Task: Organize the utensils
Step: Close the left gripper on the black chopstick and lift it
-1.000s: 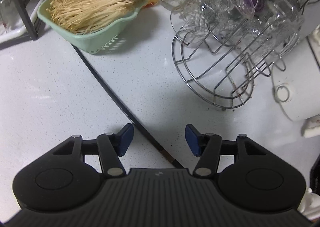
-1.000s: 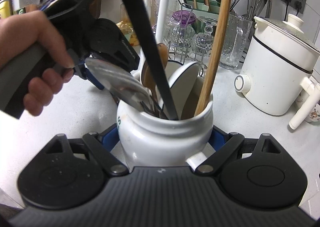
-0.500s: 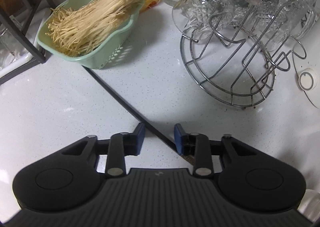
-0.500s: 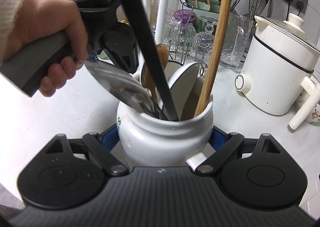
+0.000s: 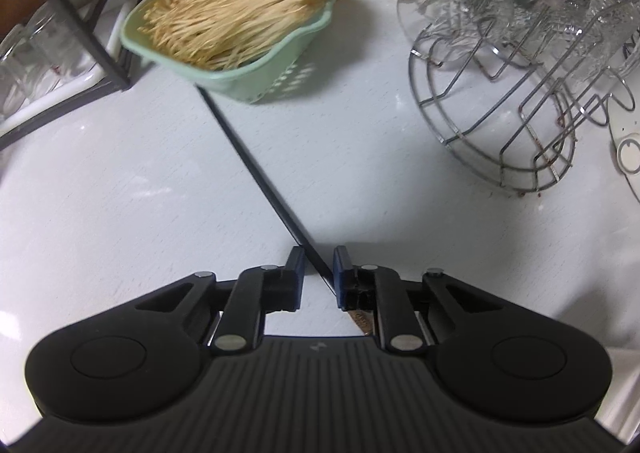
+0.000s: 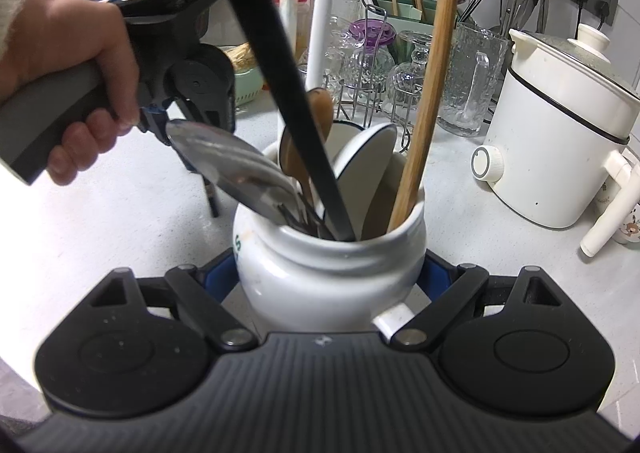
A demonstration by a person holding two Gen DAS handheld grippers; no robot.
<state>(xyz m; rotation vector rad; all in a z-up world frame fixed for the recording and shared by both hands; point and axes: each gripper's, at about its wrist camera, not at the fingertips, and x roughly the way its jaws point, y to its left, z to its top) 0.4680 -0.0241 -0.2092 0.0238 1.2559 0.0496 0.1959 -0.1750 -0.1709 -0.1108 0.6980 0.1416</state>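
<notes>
A thin black stick (image 5: 256, 165) lies on the white counter (image 5: 100, 193), running from the green basket down between my left gripper's (image 5: 318, 273) blue pads. Its jaws are closing; the stick grazes the right pad and a gap shows beside the left one. My right gripper (image 6: 330, 277) is shut on a white ceramic jar (image 6: 332, 253). The jar holds a metal ladle (image 6: 232, 161), a black handle (image 6: 280, 73), a wooden handle (image 6: 432, 85) and a white spoon (image 6: 364, 161). In the right wrist view a hand (image 6: 80, 65) holds the left gripper just left of the jar, pointing down.
A green basket (image 5: 280, 65) of pale strands sits behind the stick. A wire rack (image 5: 520, 113) with glassware stands to the right. A dark shelf frame (image 5: 80, 13) is at the far left. A white electric pot (image 6: 560, 141) and a glass pitcher (image 6: 472, 81) stand right of the jar.
My left gripper's jaws have narrowed from wide apart to close around the black stick, and the gripper has tipped further down. The right gripper and the jar have not moved.
</notes>
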